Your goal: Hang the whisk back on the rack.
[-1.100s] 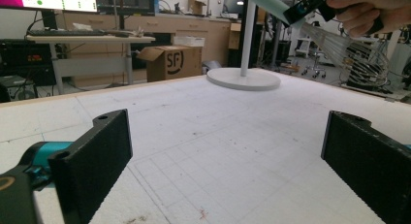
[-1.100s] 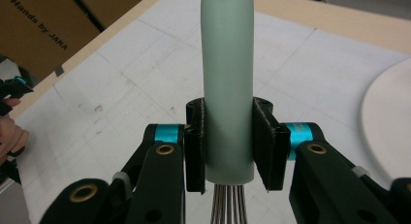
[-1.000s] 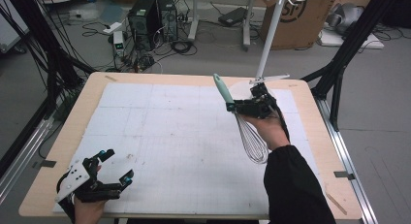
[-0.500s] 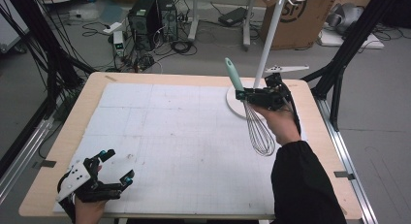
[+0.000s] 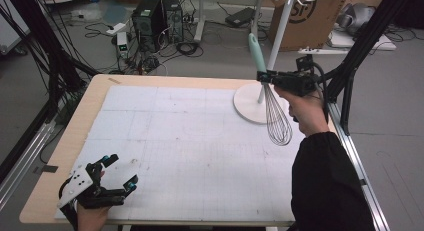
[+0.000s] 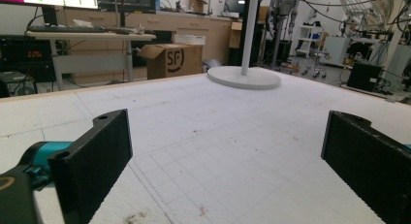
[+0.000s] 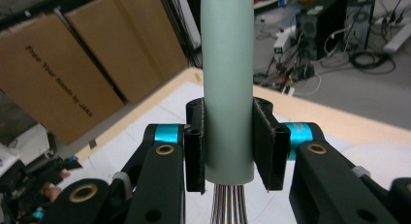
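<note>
High view: one whisk (image 5: 272, 108), one stand (image 5: 260, 98), two claws

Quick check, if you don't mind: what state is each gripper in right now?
Left gripper: open, holding nothing, low over the table.
Right gripper: shut on the whisk at its mint handle, wires hanging down.

At the lower left of the high view I see my left tool (image 5: 119, 177): a black skeletal frame with teal-blue tips and a pale grey three-cornered plate dotted with dark holes on top. In its own view the jaws are flat black slabs, one with a small round hole, behind a teal cylinder. At the upper right sits my right tool (image 5: 263, 77), a blocky black body trailing a black cable. Its own view shows black linkage arms, brass-ringed pivots and bright blue collars. My right arm wears a black sleeve (image 5: 327, 186).
</note>
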`<state>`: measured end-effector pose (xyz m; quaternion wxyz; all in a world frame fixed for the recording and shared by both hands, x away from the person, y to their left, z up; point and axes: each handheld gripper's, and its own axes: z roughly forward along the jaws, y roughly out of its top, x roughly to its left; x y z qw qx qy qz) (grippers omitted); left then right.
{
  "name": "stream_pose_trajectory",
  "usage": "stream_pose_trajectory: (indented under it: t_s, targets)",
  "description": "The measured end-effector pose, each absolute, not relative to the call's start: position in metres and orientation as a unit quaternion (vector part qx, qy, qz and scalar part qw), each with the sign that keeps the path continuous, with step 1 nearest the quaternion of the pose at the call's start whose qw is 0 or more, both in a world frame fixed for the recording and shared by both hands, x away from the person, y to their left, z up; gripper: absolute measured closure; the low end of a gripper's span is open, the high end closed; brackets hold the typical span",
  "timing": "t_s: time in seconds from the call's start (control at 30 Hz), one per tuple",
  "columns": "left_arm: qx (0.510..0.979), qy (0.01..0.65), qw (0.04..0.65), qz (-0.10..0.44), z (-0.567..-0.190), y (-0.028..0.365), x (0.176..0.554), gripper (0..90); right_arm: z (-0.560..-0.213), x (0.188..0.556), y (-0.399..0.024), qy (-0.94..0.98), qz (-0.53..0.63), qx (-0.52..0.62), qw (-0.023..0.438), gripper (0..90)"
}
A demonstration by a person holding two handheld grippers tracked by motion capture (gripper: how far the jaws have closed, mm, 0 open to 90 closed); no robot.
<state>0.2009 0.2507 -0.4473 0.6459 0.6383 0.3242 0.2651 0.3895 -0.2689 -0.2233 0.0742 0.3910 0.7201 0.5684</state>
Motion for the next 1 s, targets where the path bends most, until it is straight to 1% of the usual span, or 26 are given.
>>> stream_pose_trajectory:
  t_s: [0.1,0.37,0.93,1.0]
  targets:
    - [0.640,0.326,0.643,0.267,-0.448,0.250,0.198,4.7,-0.210,0.392,-0.280,0.715,0.578,0.385,0.082,69.3]
    - [0.635,0.321,0.650,0.268,-0.447,0.250,0.197,4.7,-0.192,0.395,-0.298,0.703,0.590,0.385,0.097,69.3]
    - [0.638,0.324,0.648,0.261,-0.449,0.250,0.200,4.7,-0.173,0.403,-0.328,0.672,0.614,0.396,0.118,69.3]
    - [0.641,0.325,0.646,0.257,-0.450,0.249,0.201,4.7,-0.171,0.403,-0.338,0.663,0.620,0.401,0.124,69.3]
